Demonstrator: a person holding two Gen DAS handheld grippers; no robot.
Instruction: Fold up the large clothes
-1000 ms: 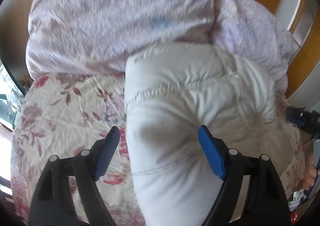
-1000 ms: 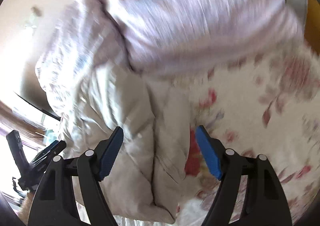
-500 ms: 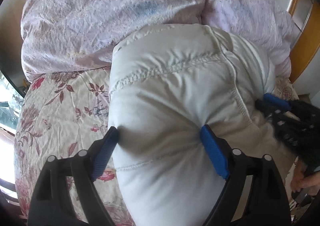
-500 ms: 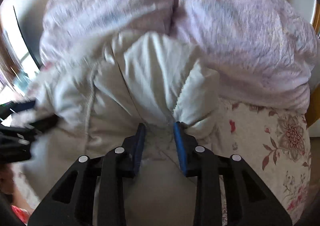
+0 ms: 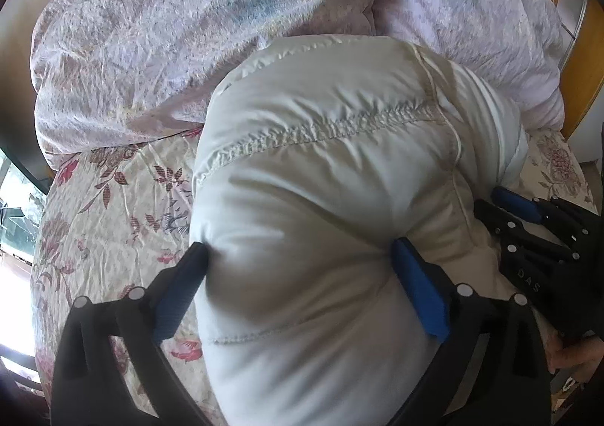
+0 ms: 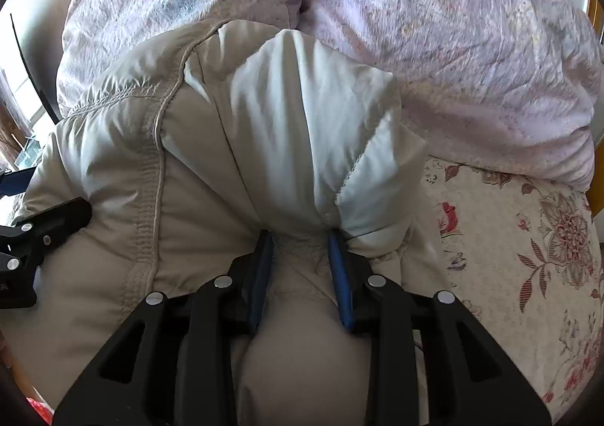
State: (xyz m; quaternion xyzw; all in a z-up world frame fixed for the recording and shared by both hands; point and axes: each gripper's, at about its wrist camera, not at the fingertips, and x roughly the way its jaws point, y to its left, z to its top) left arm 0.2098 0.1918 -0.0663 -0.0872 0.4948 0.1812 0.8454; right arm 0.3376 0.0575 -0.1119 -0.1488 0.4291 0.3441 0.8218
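Note:
A puffy cream-white padded jacket [image 5: 321, 169] lies bunched on the floral bedspread [image 5: 113, 207]. My left gripper [image 5: 298, 260] stands wide open with the jacket's thick folded bulk pushed between its blue pads, which press into its sides. My right gripper [image 6: 302, 248] is shut on a gathered fold of the same jacket [image 6: 264, 131], near a zipper edge. The right gripper also shows at the right in the left wrist view [image 5: 536, 222]. The left gripper shows at the left edge of the right wrist view [image 6: 34, 237].
A crumpled lilac quilt [image 5: 196, 22] is piled behind the jacket, also in the right wrist view [image 6: 453, 33]. A wooden frame [image 5: 581, 86] stands at the right. A window [image 5: 19, 207] lies to the left beyond the bed.
My right gripper swung over from the bedspread and closed on a jacket fold. My left gripper pushed forward so the jacket bulk fills its open jaws.

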